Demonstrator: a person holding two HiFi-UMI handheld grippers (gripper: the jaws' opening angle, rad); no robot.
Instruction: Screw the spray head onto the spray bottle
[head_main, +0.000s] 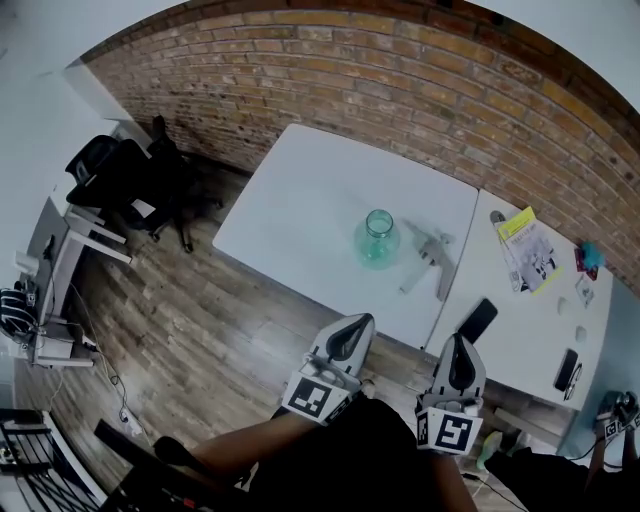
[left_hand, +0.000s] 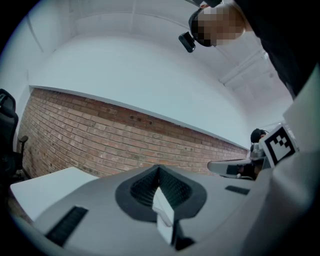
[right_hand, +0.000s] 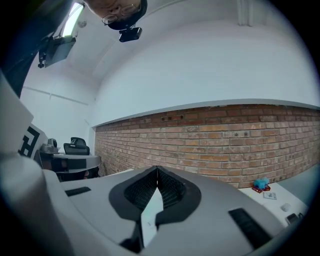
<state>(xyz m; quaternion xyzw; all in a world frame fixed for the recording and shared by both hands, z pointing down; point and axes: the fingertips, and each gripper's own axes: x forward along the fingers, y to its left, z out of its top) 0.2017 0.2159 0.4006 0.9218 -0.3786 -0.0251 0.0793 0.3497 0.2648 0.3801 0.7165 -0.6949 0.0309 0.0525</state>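
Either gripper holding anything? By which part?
Nothing held. Left gripper and right gripper are shut, empty; the clear green glass bottle and grey spray head sit untouched on the white table.

spray bottle (head_main: 377, 240): clear green, round, upright, mouth open, no head on it, on the white table (head_main: 300, 190) ahead of me | spray head (head_main: 432, 256): grey, lying flat just beside the bottle, on my right

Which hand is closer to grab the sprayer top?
Probably the right gripper: the spray head lies right of the spray bottle, nearer that side. The left gripper faces the bottle. Both are shut, empty.
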